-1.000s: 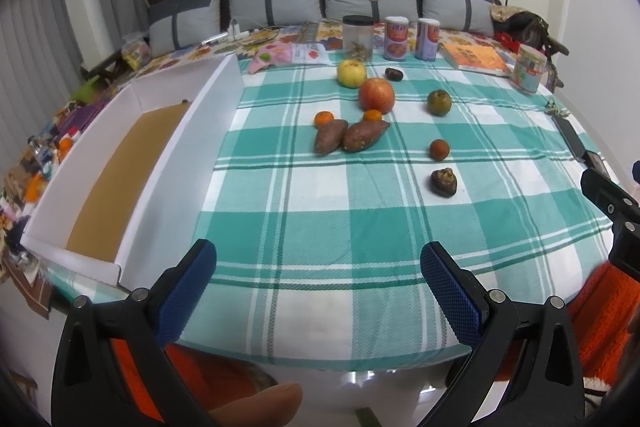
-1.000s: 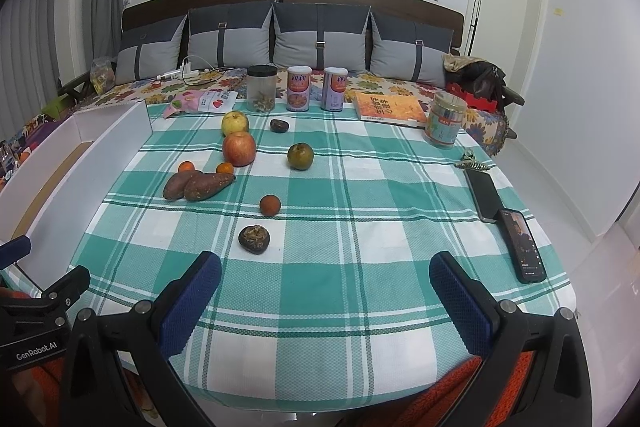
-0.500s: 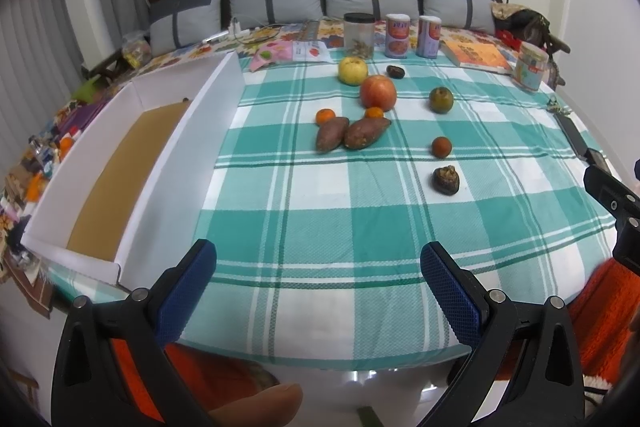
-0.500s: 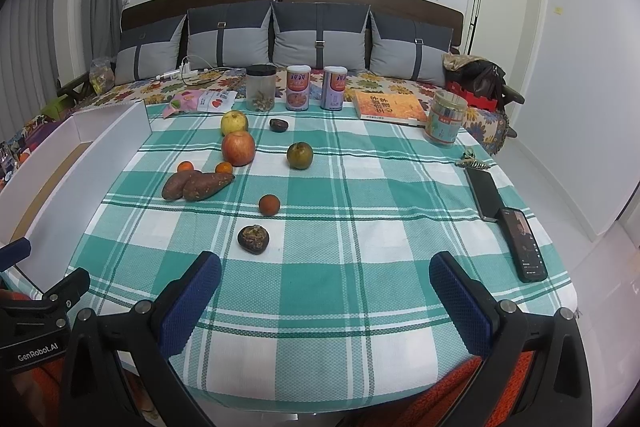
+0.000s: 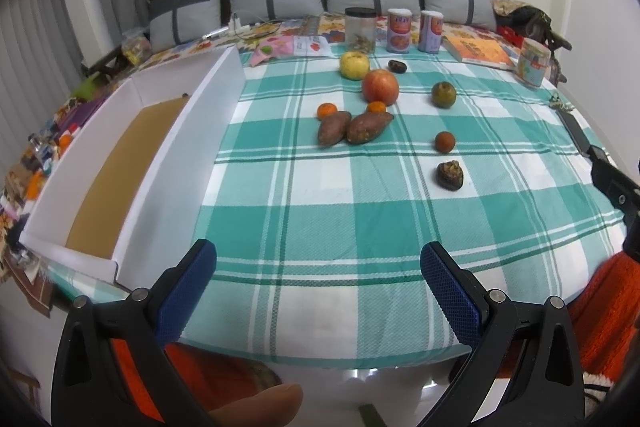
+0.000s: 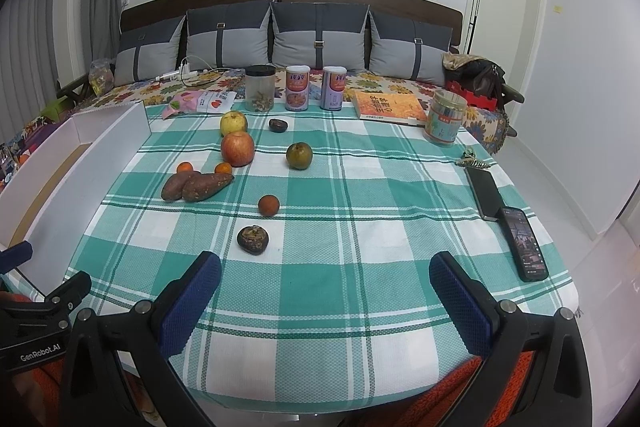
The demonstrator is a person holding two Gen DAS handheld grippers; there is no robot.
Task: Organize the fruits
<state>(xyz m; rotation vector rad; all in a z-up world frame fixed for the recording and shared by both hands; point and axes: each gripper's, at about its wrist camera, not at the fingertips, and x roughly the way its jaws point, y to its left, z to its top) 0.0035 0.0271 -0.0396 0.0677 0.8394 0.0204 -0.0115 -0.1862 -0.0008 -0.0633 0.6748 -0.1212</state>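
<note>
Left gripper (image 5: 318, 281) and right gripper (image 6: 326, 291): jaws wide apart, empty, at near edge of checked tablecloth (image 6: 360, 227). Ahead of both: dark shrivelled fruit (image 6: 252, 239) nearest, then sweet potatoes (image 6: 198, 185), red apple (image 6: 237, 148). White box (image 5: 100, 163) far left.

The left tongs (image 5: 318, 285) are held low at the near edge of the counter (image 5: 320, 227), their two blue-padded fingers (image 5: 186, 289) spread wide with nothing between them. The right tongs (image 6: 325, 297) sit just as low and just as wide apart, also gripping nothing. Each pair shows at the edge of the other's view, side by side, and a fingertip (image 5: 260, 405) of the person shows beneath the left pair.
</note>
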